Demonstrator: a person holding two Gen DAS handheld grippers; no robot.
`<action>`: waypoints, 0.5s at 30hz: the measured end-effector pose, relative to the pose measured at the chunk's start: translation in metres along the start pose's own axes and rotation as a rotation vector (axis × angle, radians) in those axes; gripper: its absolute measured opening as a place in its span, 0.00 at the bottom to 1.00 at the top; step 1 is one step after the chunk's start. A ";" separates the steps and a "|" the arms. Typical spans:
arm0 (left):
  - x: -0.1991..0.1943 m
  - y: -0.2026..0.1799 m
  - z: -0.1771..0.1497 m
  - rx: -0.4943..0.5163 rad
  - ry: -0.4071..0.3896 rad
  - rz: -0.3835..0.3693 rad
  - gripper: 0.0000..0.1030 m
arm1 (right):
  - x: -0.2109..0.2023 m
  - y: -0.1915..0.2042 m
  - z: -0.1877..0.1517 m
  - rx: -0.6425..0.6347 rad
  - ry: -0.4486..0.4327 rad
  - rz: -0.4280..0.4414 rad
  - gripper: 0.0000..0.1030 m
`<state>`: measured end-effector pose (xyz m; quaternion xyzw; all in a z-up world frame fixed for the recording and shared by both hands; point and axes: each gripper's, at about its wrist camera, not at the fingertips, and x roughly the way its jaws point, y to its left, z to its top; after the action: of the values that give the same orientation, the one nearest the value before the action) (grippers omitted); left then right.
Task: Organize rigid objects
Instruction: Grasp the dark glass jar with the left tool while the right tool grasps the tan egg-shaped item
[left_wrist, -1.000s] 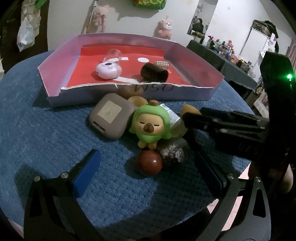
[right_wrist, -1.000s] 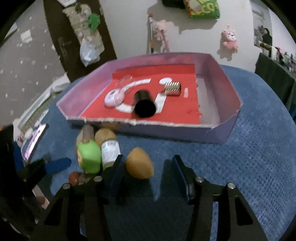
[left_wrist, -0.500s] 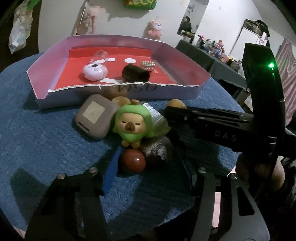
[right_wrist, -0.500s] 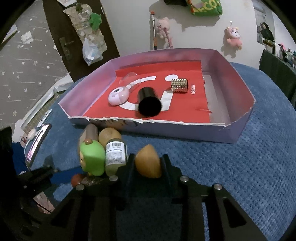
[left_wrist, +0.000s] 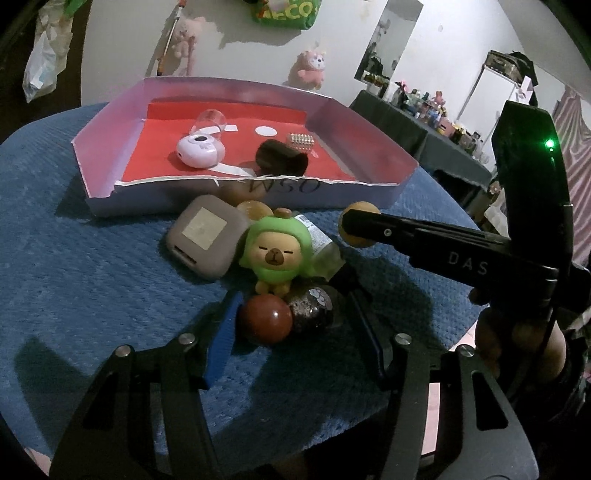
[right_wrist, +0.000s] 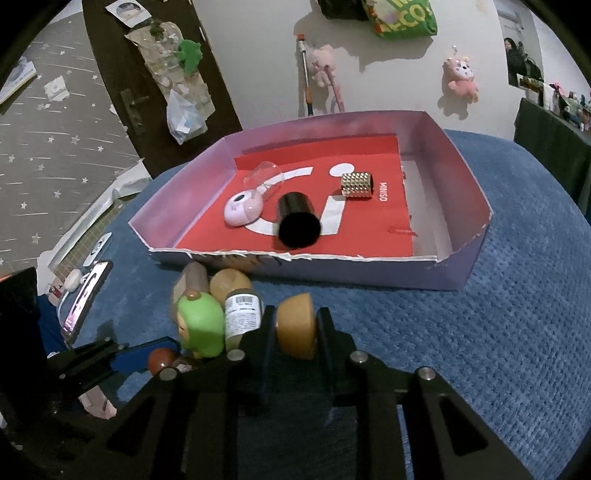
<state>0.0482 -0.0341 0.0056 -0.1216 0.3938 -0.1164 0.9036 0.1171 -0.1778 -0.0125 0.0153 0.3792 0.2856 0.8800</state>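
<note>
Right wrist, smooth tan rounded block (right_wrist: 295, 325), knobbly blue cloth (right_wrist: 480, 350)

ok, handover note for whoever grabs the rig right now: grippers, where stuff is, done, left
Right gripper: shut on the tan egg-shaped piece, still low over the blue cloth.
Left gripper: jaws around the red ball and the glittery dark piece side by side; pads at their sides, firm grip not certain.
Done, inside the tray: pink round gadget, clear cup, black cylinder, gold studded block.
Left, in front of the tray: grey square case, green hooded figure, small labelled bottle, another tan piece, plus what the grippers have.
</note>
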 end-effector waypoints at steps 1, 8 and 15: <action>-0.001 0.001 0.000 -0.002 -0.002 0.000 0.54 | 0.000 0.000 0.000 0.001 -0.001 0.002 0.22; -0.013 0.004 0.003 -0.006 -0.045 -0.006 0.43 | -0.006 0.005 0.001 -0.004 -0.011 0.014 0.22; -0.007 0.017 0.002 -0.059 -0.020 -0.030 0.43 | -0.006 0.004 0.000 -0.001 -0.003 0.009 0.21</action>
<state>0.0469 -0.0160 0.0060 -0.1554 0.3861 -0.1169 0.9017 0.1116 -0.1777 -0.0077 0.0169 0.3776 0.2899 0.8793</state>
